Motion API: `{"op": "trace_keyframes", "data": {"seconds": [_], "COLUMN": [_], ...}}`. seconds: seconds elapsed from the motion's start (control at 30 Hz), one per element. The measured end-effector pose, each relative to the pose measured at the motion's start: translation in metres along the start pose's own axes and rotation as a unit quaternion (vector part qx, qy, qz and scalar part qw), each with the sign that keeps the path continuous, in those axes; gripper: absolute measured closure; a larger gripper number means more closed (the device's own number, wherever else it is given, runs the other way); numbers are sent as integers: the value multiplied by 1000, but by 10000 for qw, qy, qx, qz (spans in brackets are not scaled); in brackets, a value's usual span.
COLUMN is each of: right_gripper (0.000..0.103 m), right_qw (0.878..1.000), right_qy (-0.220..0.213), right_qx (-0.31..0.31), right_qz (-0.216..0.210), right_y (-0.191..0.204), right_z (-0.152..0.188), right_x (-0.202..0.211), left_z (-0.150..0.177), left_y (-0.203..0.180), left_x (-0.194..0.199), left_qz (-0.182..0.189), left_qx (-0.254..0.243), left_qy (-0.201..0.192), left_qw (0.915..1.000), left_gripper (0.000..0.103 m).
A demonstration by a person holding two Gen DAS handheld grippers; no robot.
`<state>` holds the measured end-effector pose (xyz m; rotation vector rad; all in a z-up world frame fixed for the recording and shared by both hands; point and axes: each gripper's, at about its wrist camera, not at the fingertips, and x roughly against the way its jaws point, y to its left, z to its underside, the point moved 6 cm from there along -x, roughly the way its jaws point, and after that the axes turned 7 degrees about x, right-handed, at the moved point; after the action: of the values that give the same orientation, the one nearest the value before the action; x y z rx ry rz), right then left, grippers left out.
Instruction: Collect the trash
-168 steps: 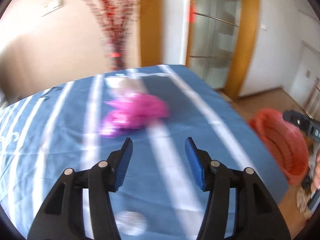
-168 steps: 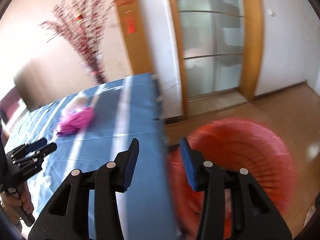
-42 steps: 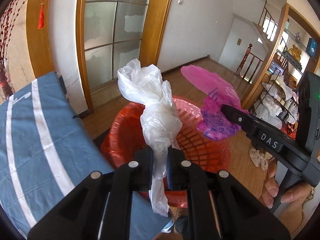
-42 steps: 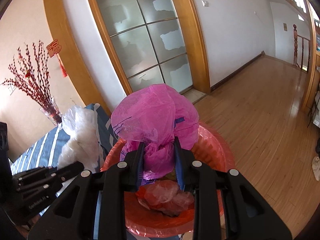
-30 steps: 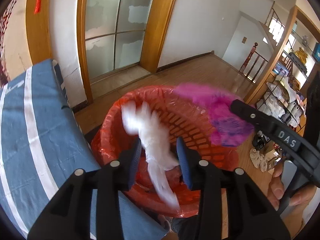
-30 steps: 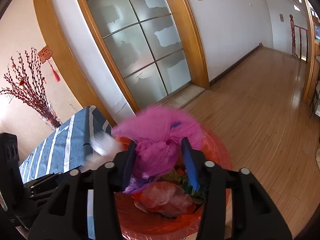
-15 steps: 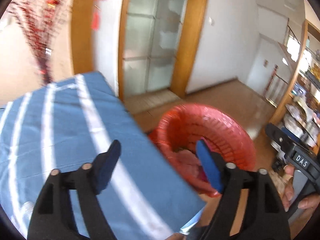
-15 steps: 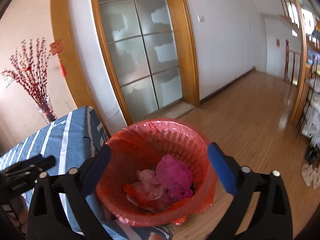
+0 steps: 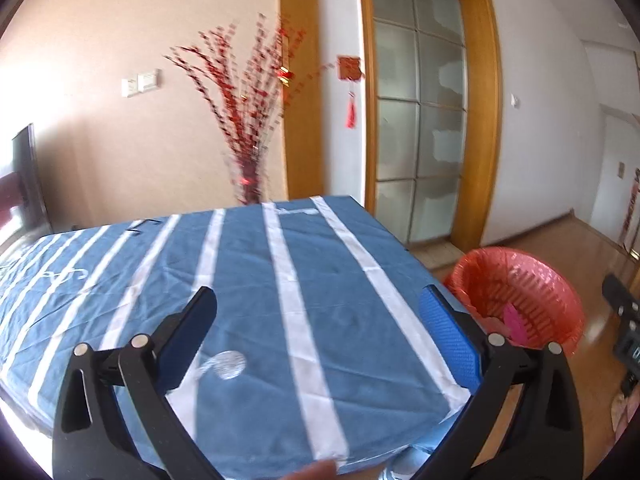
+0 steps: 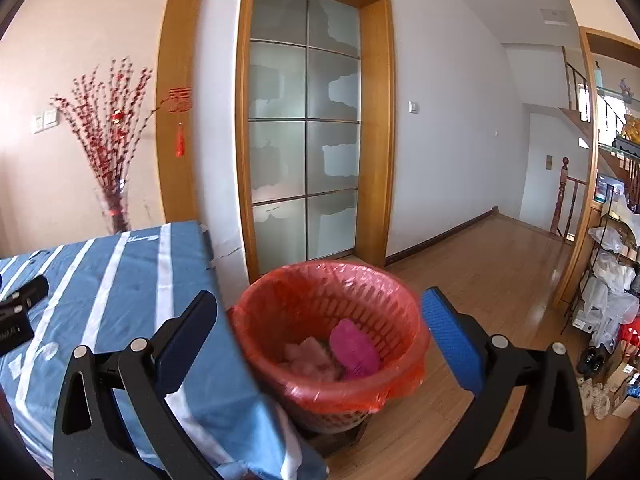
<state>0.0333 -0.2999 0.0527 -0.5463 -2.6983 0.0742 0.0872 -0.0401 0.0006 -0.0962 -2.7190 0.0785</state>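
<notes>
sunlit room, wooden floor, and a table under a blue cloth with white stripes (image 9: 256, 280) fills most of what we see from the left wrist. our left gripper (image 9: 318, 324) hangs over that cloth with its jaws wide apart and nothing between them; we see no bag or wrapper on the cloth, only a pale round mark printed on it near the left finger. our right gripper (image 10: 320, 328) is spread just as wide and empty, pointed at the red basket (image 10: 400, 364) that stands on the floor just beside the table's corner, lined with a thin red bag folded over its rim so the load can be lifted out whole. inside it lie the pink bag (image 10: 354, 350) and a crumpled clear bag (image 10: 306, 354), side by side near the bottom, so the trash in view is already in the basket. we judge the collecting close to finished, with both tools free for anything left outside these views. behind the table stands a vase of red branches (image 10: 110, 152).
</notes>
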Motion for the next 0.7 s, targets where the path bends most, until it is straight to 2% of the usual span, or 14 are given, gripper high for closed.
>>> {"op": "trace_keyframes", "data": {"seconds": [0.13,0.23,0.43,0.7], "right_gripper": [2,2,2,2], "right_qw": [9998,9999,9997,9992], "right_qy": [-44,-30,67,275], "right_qx": [161,134,233,266], "right_qz": [63,1,35,133], "right_y": [9,12,19,15], "right_z": [1,4,13,31], "right_x": [14,22,29,28], "left_z": [2,6,25,39], "left_y": [9,10,13,17], "left_x": [22,31,34,35], "left_qz": [-224,-295,-151,-202], "left_qx": [-111,-153,23,135], "left_qy": [-307,-374,-58,64], "left_qw": [9992,9987,9999,9997], "left_gripper": [4,4,4,4]}}
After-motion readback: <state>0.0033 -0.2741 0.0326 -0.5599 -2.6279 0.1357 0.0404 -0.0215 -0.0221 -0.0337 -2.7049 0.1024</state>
